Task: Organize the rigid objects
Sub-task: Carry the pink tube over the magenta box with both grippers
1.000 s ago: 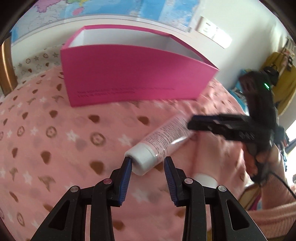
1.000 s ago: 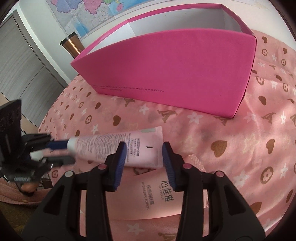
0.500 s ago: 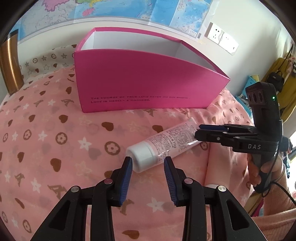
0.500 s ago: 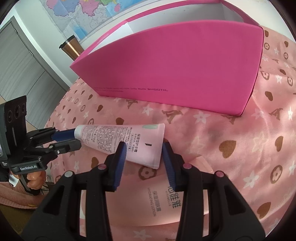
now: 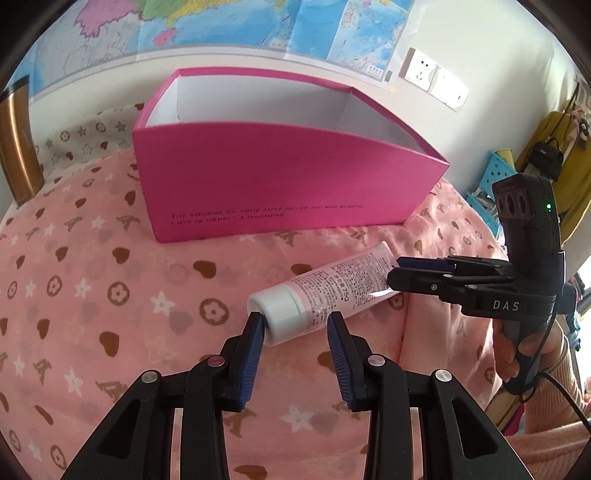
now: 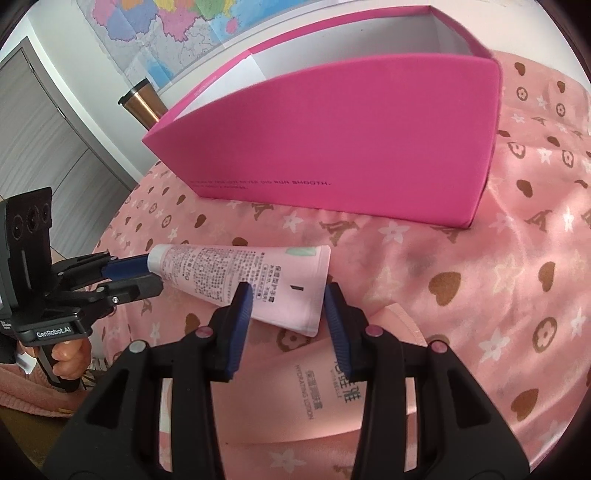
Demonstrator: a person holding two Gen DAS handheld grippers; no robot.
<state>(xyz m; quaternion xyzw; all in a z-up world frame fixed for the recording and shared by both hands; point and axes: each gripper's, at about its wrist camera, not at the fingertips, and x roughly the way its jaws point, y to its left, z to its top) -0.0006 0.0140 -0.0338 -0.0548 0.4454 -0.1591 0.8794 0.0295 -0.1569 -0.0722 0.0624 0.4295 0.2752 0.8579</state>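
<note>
Pink patterned cloth (image 5: pixel 92 295) below wall map (image 5: pixel 221 26); both grippers' fingers clamped on lotion tube (image 5: pixel 332 288).

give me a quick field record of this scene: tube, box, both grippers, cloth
tube: pink tube, white cap, held between both grippers above the cloth
left gripper: shut on the cap end
right gripper: shut on the flat crimped end
box: magenta box, open top, white inside, nothing seen in it, behind the tube
cloth: pink cloth with hearts, stars and flowers
other: pink carton lying under the right gripper; copper tumbler at the back left
</note>
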